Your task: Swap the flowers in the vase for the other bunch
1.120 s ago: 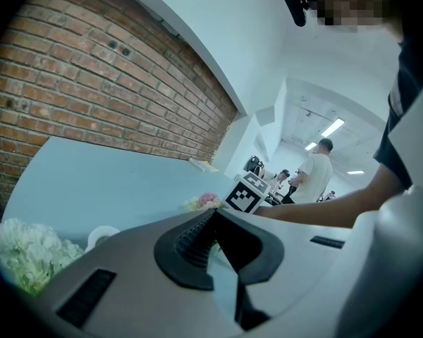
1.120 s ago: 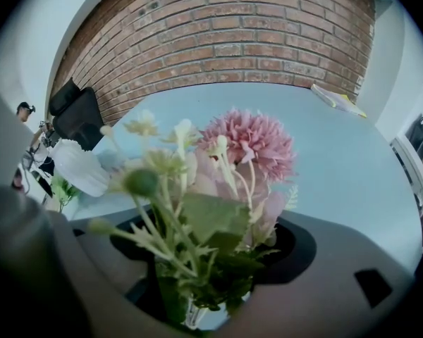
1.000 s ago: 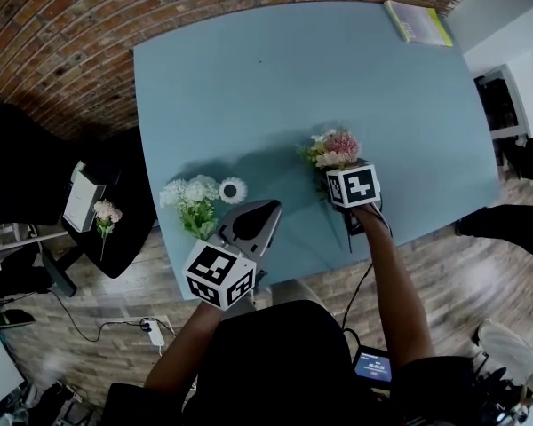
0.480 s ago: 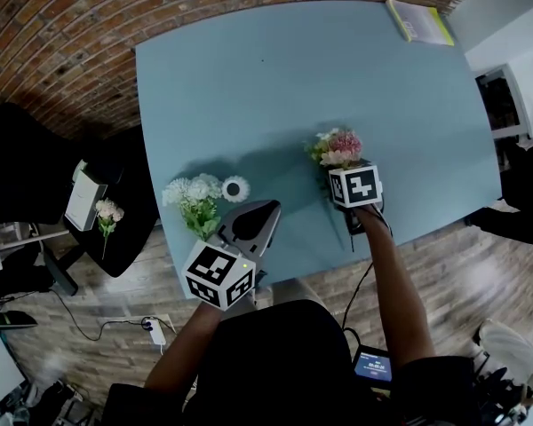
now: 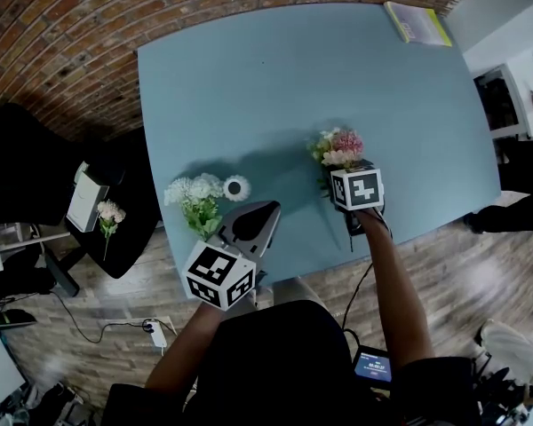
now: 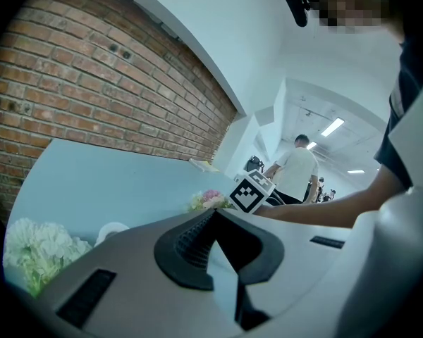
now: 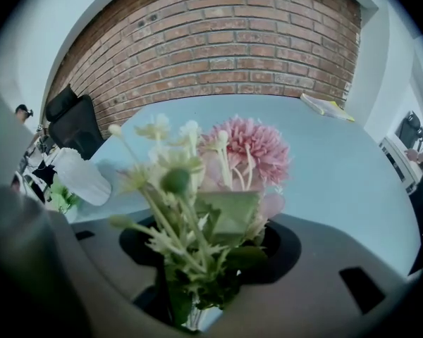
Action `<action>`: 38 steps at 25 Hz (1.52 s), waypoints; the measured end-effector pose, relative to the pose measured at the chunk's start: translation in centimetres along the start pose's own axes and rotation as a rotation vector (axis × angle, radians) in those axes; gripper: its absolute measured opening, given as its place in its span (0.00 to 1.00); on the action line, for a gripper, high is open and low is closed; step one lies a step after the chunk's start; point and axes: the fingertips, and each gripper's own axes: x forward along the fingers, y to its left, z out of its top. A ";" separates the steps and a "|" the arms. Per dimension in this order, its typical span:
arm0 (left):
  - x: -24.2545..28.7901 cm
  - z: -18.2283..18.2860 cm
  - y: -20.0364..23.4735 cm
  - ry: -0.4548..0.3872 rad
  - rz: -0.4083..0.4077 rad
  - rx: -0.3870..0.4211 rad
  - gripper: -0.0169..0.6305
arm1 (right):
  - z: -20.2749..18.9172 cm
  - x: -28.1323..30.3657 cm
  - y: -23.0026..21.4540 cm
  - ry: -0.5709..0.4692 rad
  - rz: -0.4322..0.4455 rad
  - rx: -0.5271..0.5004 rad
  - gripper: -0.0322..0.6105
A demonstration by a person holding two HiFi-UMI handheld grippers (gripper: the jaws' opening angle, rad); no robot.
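Left hand-held gripper (image 6: pixel 216 218): jaws together, empty. Right hand-held gripper (image 7: pixel 208 245): jaws just closing, we log them clamping the pink bunch (image 7: pixel 248 150); stem ends hidden.

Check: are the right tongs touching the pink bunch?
Touching. The right gripper view shows stems of the pink bunch wedged between the right tongs, which have just been closing.
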 end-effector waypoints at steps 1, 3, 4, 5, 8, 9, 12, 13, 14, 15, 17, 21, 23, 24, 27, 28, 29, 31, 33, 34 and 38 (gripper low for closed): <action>-0.1 0.0 -0.1 0.000 0.000 0.001 0.04 | 0.1 -0.1 0.0 -0.007 -0.002 0.002 0.46; -0.2 0.0 -0.1 -0.001 0.001 0.004 0.04 | 0.3 -0.4 0.0 -0.020 -0.004 0.005 0.45; -0.3 0.1 -0.2 -0.002 0.002 0.005 0.04 | 0.4 -0.6 0.0 -0.026 -0.006 0.006 0.45; -0.4 0.1 -0.2 -0.004 0.002 0.006 0.04 | 0.5 -0.8 0.0 -0.031 -0.009 0.006 0.45; -0.8 0.3 -0.4 -0.007 0.007 0.007 0.04 | 0.8 -1.4 0.3 -0.048 -0.009 0.009 0.45; -0.9 0.3 -0.4 -0.010 0.008 0.006 0.04 | 0.9 -1.7 0.4 -0.055 -0.006 0.008 0.45; -1.3 0.7 -0.6 -0.022 0.011 0.007 0.04 | 1.7 -2.4 1.1 -0.083 0.009 0.006 0.44; -1.4 0.8 -0.6 -0.026 0.014 0.010 0.04 | 2.0 -2.7 1.3 -0.095 0.014 0.007 0.44; -1.6 0.9 -0.6 -0.029 0.016 0.013 0.04 | 2.4 -3.0 1.5 -0.110 0.018 0.009 0.44; -1.8 0.9 -0.7 -0.032 0.019 0.016 0.04 | 2.8 -3.4 1.8 -0.126 0.023 0.007 0.43; -2.2 0.9 -0.8 -0.035 0.026 0.018 0.04 | 3.7 -4.2 2.4 -0.160 0.034 -0.002 0.43; -3.5 1.0 -0.6 -0.045 0.046 0.020 0.04 | 6.2 -5.8 4.3 -0.240 0.061 -0.020 0.43; -4.2 1.1 -0.5 -0.054 0.059 0.020 0.04 | 7.5 -6.7 5.3 -0.277 0.071 -0.033 0.42; -4.6 1.1 -0.4 -0.058 0.065 0.020 0.04 | 8.1 -7.1 5.8 -0.293 0.075 -0.040 0.42; -5.8 1.2 -0.3 -0.070 0.082 0.020 0.04 | 10.0 -8.5 7.4 -0.351 0.094 -0.053 0.42; -6.3 1.2 -0.1 -0.072 0.088 0.019 0.04 | 10.6 -9.0 8.0 -0.372 0.102 -0.053 0.42; -6.7 1.1 0.0 -0.075 0.095 0.017 0.04 | 11.3 -9.5 8.7 -0.392 0.110 -0.051 0.42; -7.6 1.0 0.3 -0.083 0.110 0.013 0.04 | 12.7 -10.5 10.0 -0.433 0.126 -0.056 0.42; -8.4 1.0 0.6 -0.095 0.130 0.010 0.04 | 14.2 -11.5 11.4 -0.478 0.138 -0.074 0.42; -8.9 0.9 0.7 -0.102 0.140 0.008 0.04 | 14.9 -12.1 12.0 -0.502 0.144 -0.083 0.42; -10.9 0.7 1.4 -0.123 0.175 -0.007 0.04 | 17.5 -14.0 14.9 -0.596 0.171 -0.104 0.42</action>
